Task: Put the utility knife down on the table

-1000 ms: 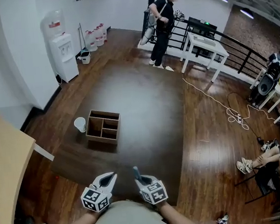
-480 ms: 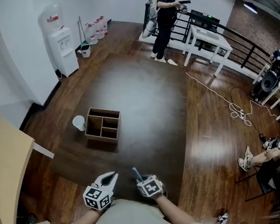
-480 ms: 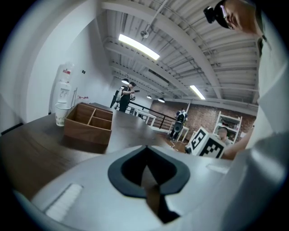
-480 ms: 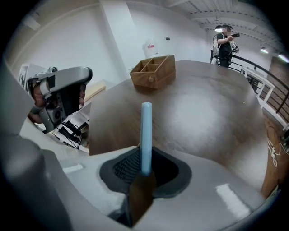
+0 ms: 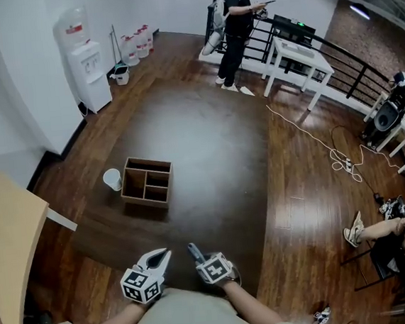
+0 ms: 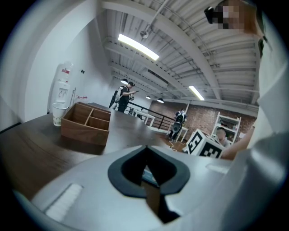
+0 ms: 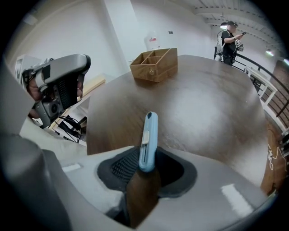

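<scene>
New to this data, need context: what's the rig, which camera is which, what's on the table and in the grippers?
No robot: a person holds a two-jaw gripper in each hand; the marker cubes belong to them. The wide picture comes from a camera on the person's head, looking down. The other two come from cameras riding on each gripper, looking along its jaws. On the dark round table stand a divided wooden box and a white cup beside it. The left gripper is shut and empty. The right gripper has a light-blue utility knife between its jaws, which are opening.
</scene>
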